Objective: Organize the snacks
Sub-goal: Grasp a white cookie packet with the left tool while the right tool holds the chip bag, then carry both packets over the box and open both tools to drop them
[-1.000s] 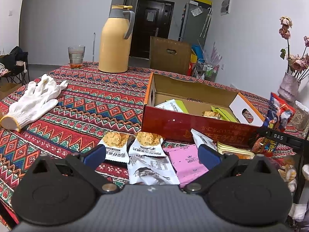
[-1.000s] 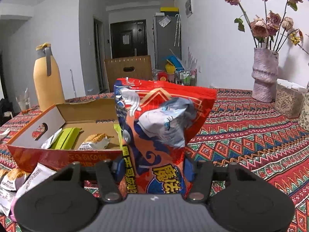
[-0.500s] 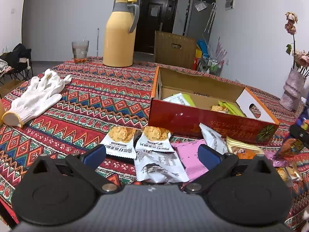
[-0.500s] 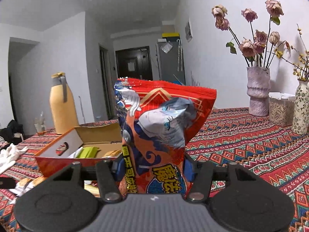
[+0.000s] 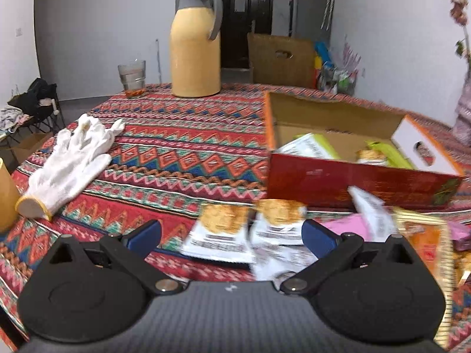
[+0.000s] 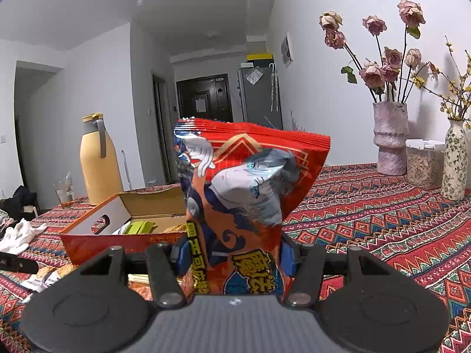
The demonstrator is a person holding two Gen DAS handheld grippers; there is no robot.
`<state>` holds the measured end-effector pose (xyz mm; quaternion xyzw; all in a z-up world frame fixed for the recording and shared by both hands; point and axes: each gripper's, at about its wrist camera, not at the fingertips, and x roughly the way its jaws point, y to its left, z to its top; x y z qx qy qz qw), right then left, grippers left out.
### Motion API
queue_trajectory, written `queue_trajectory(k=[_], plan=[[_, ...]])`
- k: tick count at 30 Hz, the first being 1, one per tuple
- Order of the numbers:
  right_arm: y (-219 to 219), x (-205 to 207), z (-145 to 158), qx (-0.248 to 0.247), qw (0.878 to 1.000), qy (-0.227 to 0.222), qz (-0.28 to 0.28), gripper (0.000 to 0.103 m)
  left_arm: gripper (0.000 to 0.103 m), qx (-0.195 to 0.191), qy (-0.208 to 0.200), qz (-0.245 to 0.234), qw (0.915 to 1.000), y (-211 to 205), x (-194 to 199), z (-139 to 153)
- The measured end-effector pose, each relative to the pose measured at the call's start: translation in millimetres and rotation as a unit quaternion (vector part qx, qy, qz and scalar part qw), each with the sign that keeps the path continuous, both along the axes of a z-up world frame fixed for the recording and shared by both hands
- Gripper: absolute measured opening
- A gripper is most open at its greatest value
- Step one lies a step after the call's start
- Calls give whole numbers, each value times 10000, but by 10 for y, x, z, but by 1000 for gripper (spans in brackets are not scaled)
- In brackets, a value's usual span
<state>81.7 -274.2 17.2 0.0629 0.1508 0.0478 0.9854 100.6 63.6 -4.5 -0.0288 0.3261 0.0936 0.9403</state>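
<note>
1. Right wrist view: the right tool (image 6: 234, 260) is clamped on the lower part of an upright red snack bag (image 6: 250, 182), blue pads pressed to both of its sides, the bag raised above the patterned bench (image 6: 382, 220).
2. Just behind and left of the bag, an open red cardboard box (image 6: 97, 242) sits on the bench with green packets (image 6: 139, 227) inside.
3. Farther right stand a pink vase (image 6: 390, 138) of dried roses, a clear lidded container (image 6: 424, 163) and a floral vase (image 6: 454, 161), side by side near the wall.
4. Left wrist view: the left tool (image 5: 231, 236) hangs with its blue pads spread wide, gripping nothing, over loose snack packets on the bench.
5. Two white cracker packets (image 5: 220, 232) lie between the pads, with a pink packet (image 5: 353, 228) and an orange packet (image 5: 424, 241) to the right, all just in front of the box (image 5: 353, 181).
6. White gloves (image 5: 70, 161) lie well to the left.
7. At the far edge, a yellow thermos jug (image 5: 195, 44) stands beside a glass (image 5: 132, 78).
</note>
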Motion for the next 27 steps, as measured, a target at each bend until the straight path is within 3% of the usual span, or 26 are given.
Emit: queue_trajectory(k=[6, 13, 16, 19, 27], plan=[[-8, 25, -41, -31, 9999, 88, -131, 56, 103, 59, 408, 141, 9991, 221, 318, -135], [-8, 67, -49, -85, 9997, 130, -208, 56, 72, -121, 777, -73, 9969, 319, 520, -325], [2, 77, -48, -103, 9996, 138, -222, 56, 68, -136, 721, -120, 9972, 310, 519, -351], [5, 80, -46, -111, 9996, 141, -228, 56, 52, -174, 647, -169, 9976, 308, 502, -338], [16, 81, -50, -150, 9994, 175, -242, 56, 46, -68, 488, -229, 9985, 269, 408, -283]])
